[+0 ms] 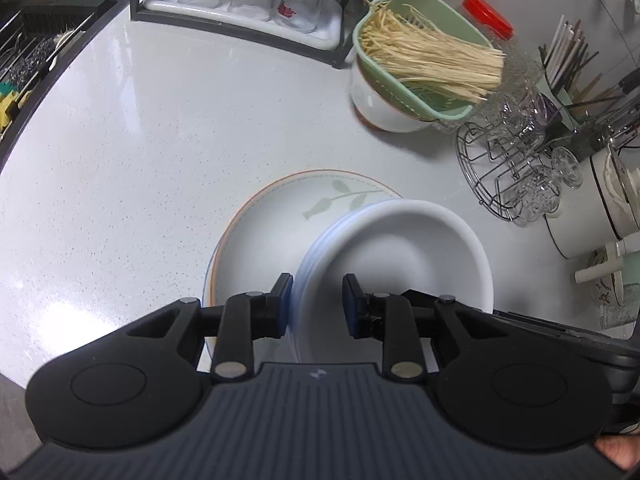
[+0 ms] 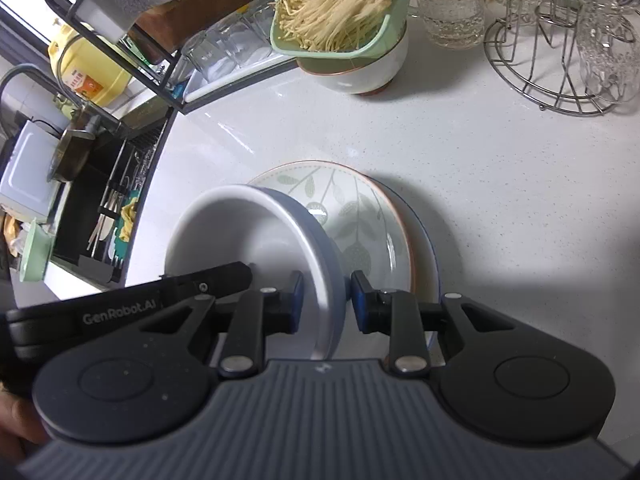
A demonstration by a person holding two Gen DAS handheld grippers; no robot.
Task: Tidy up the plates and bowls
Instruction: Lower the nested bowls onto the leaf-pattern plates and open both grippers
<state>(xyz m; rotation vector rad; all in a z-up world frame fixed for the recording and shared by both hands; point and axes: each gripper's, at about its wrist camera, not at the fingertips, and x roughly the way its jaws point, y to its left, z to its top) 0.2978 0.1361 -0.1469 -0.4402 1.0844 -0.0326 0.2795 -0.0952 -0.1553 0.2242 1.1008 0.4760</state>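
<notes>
Bowl (image 1: 400, 256): lower centre, tilted over the plate's right part.
Plate (image 1: 276, 224): beneath it, on the countertop (image 1: 160, 160).
Colander of noodles (image 1: 420, 56): upper right, in a bowl.
Glass rack (image 1: 504, 168): far right.
Sink (image 1: 32, 40): upper left.

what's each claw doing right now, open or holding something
Left claw: open, straddling the white bowl rim, not clamped.
Right claw: open, straddling the opposite rim of that bowl, not clamped.

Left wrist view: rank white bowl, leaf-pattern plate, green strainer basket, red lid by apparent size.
1. white bowl, though nearness to the camera inflates it
2. leaf-pattern plate, partly covered by the bowl, so 1 and 2 are unsure
3. green strainer basket
4. red lid
</notes>
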